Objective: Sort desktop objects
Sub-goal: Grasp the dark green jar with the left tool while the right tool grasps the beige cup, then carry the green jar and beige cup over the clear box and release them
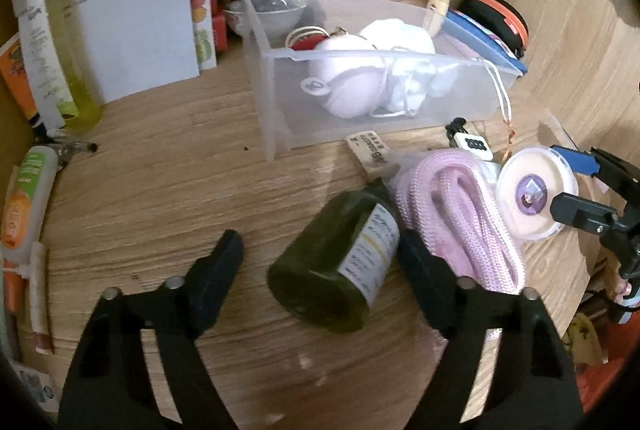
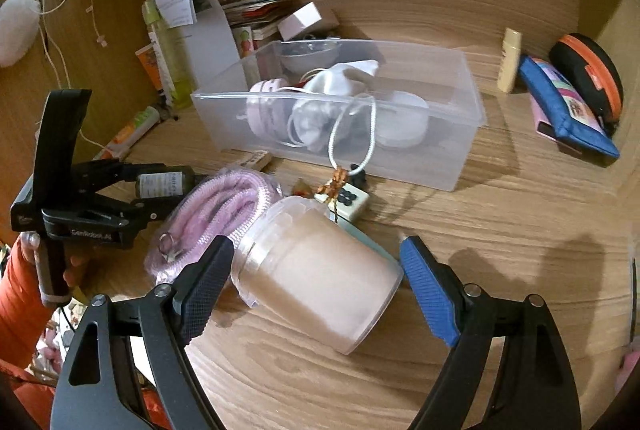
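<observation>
— Sorting half done, by the look of it: the clear plastic bin (image 2: 400, 166) on the desk (image 1: 160, 198) already holds a pale pink round item (image 1: 348, 82), a white drawstring pouch (image 2: 320, 110) and what seems a small white tub.

— And what is left outside it?

— Plenty. A dark green bottle (image 1: 336, 270) lies on its side between the spread jaws of the left gripper (image 1: 320, 266); neither finger appears to press on it yet. Just beside it sits a coil of pink cord (image 1: 460, 222), and a small wooden block (image 1: 370, 154) rests against the bin's front wall.

— The right hand's tool?

— The right gripper (image 2: 316, 290) brackets a translucent jar (image 2: 320, 278) of beige contents, also tipped over on the desk. Its jaws stand wide, a gap showing on the blue-padded side — released, not grasping.

— So neither object is lifted?

— Neither, as far as can be judged. A white tile with dark dots (image 2: 348, 200) lies loose near the bin, its cord trailing over the rim. A blue pouch (image 2: 568, 110), an orange-rimmed black case (image 2: 592, 78) and a cream tube (image 2: 510, 60) wait well apart along the back wall — whether they belong in the sort cannot be told.
</observation>
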{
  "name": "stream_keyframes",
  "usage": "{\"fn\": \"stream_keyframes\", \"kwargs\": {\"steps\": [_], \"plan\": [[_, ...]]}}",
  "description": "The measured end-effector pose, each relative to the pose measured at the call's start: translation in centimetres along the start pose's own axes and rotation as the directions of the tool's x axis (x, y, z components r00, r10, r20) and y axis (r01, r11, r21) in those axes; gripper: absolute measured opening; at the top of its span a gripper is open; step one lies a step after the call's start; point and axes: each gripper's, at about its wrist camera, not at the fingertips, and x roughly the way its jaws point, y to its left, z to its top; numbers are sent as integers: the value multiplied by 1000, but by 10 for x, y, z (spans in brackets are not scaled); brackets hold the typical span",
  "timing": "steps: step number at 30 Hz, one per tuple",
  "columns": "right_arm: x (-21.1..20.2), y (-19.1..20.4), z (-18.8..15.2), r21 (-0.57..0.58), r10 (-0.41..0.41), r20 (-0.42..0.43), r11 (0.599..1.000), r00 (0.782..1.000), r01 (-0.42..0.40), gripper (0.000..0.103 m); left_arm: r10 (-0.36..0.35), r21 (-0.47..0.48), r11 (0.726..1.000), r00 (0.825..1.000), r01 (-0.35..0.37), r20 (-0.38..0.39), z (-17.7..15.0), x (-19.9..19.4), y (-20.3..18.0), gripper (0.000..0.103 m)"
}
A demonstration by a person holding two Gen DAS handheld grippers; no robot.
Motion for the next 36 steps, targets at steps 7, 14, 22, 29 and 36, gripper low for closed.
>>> {"fn": "stream_keyframes", "kwargs": {"steps": [7,14,22,29,36], "plan": [[1,-13,-2,19,4,-78,1000,997,-3,89,15,0,1000,1000,-15,2,-1,0,0,62],[10,-28,-11,106,84,-96,992,992,-74,82,54,5,999,997,-54,46,-1,-5,-3,62],[1,-39,-5,148,102,-49,985,994,-94,71,62,-63,996,993,-56,99,1,-17,10,62],[-10,-49,3,161,101,-20,982,995,-96,68,63,-71,996,988,-53,142,7,-31,12,47],[-24,-55,10,155,91,18,984,996,-93,66,68,-81,995,987,-56,149,7,-30,13,47]]}}
